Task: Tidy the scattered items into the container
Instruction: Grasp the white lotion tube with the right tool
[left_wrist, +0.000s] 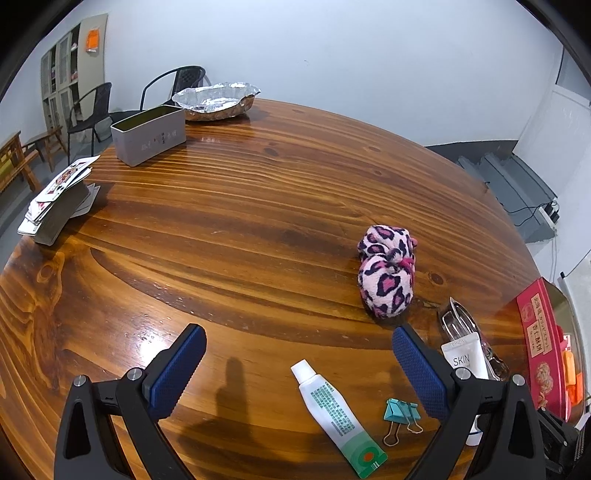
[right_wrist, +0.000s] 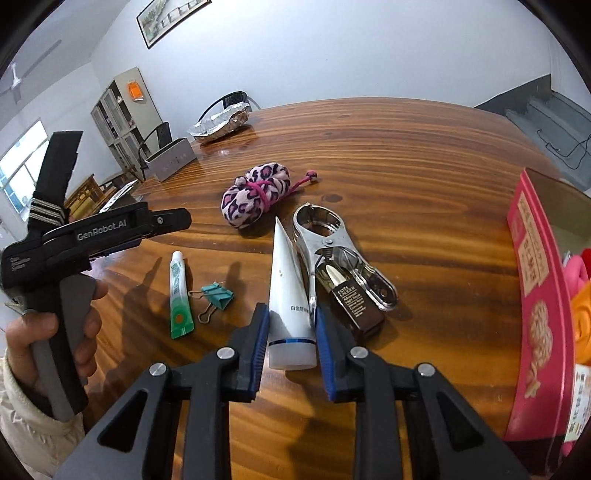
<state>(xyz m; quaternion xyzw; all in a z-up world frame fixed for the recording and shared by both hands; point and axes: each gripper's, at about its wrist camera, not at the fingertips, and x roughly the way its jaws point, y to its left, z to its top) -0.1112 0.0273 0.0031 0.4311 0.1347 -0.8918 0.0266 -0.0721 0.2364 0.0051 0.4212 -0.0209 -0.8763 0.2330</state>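
Observation:
My right gripper (right_wrist: 290, 325) is shut on the cap end of a white cosmetic tube (right_wrist: 286, 280), which lies on the wooden table (right_wrist: 406, 155); the tube also shows in the left wrist view (left_wrist: 466, 360). My left gripper (left_wrist: 295, 363) is open and empty above the table, with a green and white tube (left_wrist: 334, 406) and a teal binder clip (left_wrist: 400, 410) between its fingers. A pink leopard-print pouch (right_wrist: 255, 194), a steel clamp (right_wrist: 332, 240) and a small brown bottle (right_wrist: 351, 299) lie beside the white tube. The red box container (right_wrist: 539, 295) stands at the right.
A grey tin box (left_wrist: 149, 134), a foil tray (left_wrist: 216, 99) and a stack of playing cards (left_wrist: 59, 195) sit at the far left of the table. Chairs (left_wrist: 92, 110) and a cabinet (left_wrist: 61, 70) stand beyond it. Stairs (left_wrist: 513, 177) are at the right.

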